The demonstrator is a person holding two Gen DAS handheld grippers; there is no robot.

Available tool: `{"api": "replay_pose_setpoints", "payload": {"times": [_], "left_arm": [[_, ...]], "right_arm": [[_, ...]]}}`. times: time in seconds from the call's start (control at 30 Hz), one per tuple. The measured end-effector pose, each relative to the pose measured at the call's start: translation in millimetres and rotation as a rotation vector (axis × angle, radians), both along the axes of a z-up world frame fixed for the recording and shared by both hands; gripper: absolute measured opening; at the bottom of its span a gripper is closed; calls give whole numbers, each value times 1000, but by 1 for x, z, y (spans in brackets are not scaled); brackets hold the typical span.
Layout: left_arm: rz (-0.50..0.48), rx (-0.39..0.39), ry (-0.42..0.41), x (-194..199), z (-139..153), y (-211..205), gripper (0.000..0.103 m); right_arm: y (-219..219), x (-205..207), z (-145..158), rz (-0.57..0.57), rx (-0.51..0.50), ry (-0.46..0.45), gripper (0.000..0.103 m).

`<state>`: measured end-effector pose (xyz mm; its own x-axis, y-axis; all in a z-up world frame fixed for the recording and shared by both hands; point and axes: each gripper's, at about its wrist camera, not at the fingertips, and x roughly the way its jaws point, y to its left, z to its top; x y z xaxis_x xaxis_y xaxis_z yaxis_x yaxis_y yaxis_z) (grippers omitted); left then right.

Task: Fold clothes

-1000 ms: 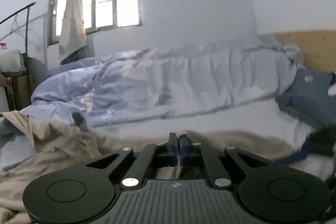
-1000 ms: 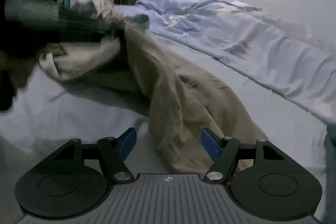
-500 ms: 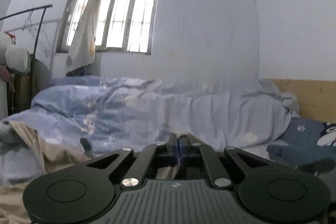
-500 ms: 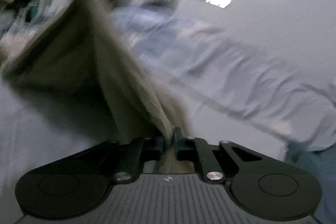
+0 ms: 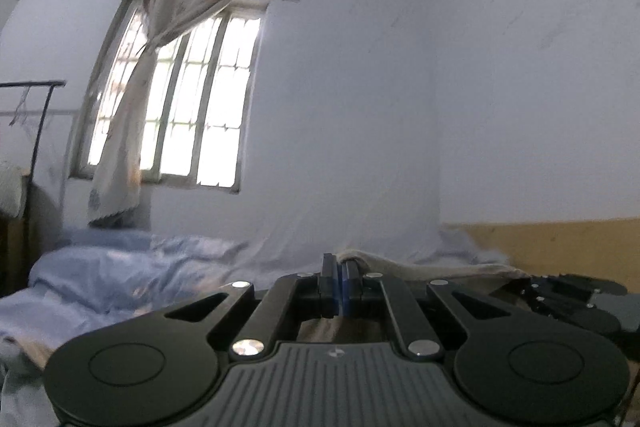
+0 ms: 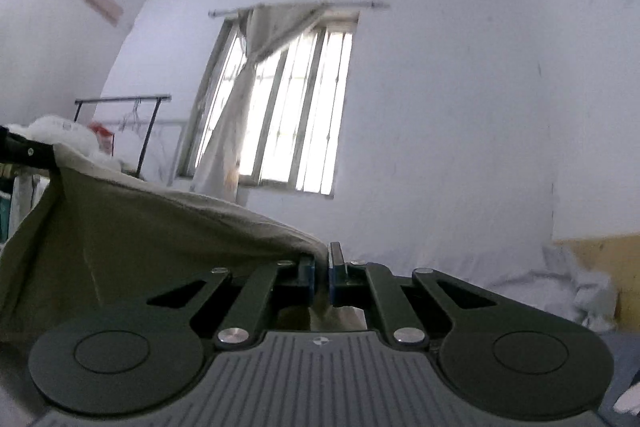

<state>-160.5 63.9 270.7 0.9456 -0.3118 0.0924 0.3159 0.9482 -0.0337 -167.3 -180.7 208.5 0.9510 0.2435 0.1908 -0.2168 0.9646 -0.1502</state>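
Observation:
A beige garment (image 6: 132, 227) hangs stretched in the air between both grippers. My right gripper (image 6: 321, 269) is shut on one end of its top edge, and the cloth runs leftward from there up to my left gripper (image 6: 18, 149) at the frame's left edge. In the left wrist view my left gripper (image 5: 339, 275) is shut on the other end of the beige garment (image 5: 424, 269), whose edge stretches rightward to my right gripper (image 5: 560, 291). Both cameras tilt upward toward the wall; the hanging lower part of the garment is hidden.
A bed with a rumpled light-blue duvet (image 5: 120, 271) lies below, against the white wall. A barred window with a tied curtain (image 5: 176, 99) is ahead. A clothes rack (image 6: 120, 103) stands at left, a wooden headboard (image 5: 560, 243) at right.
Both grippers have lifted the beige garment off the bed and now hold it stretched in the air. The right gripper shut on the cloth a second ago. Both views have tilted up toward the wall.

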Motion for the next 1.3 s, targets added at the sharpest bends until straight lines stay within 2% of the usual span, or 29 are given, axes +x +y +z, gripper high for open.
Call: {"api": "replay_pose_setpoints", "payload": {"times": [0.13, 0.33, 0.43, 0.57, 0.73, 0.87, 0.97, 1.13, 1.2, 1.3], "left_arm": [[-42, 4, -47, -19, 43, -11, 2], [-4, -39, 50, -12, 47, 11, 2], [15, -61, 98, -9, 50, 22, 2], [40, -90, 163, -4, 53, 37, 2], [72, -125, 244, 2, 56, 55, 2], [138, -88, 346, 26, 16, 70, 2], [116, -88, 410, 31, -9, 74, 3], [54, -75, 473, 29, -50, 66, 18], [33, -70, 496, 26, -64, 60, 22], [8, -48, 538, 14, -86, 45, 29]], "right_arm": [[-10, -26, 32, -17, 28, -72, 3], [-26, -72, 109, 17, 43, -143, 3], [-22, -87, 148, 74, -9, -125, 3], [-2, -88, 163, 122, -90, -59, 3], [36, -67, 132, 188, -165, 69, 3], [68, -30, 91, 205, -204, 186, 3], [77, 4, 54, 179, -201, 288, 3], [67, 68, -4, 85, -110, 473, 4], [61, 92, -27, 48, -69, 551, 7], [50, 109, -53, -23, -40, 624, 33]]}}
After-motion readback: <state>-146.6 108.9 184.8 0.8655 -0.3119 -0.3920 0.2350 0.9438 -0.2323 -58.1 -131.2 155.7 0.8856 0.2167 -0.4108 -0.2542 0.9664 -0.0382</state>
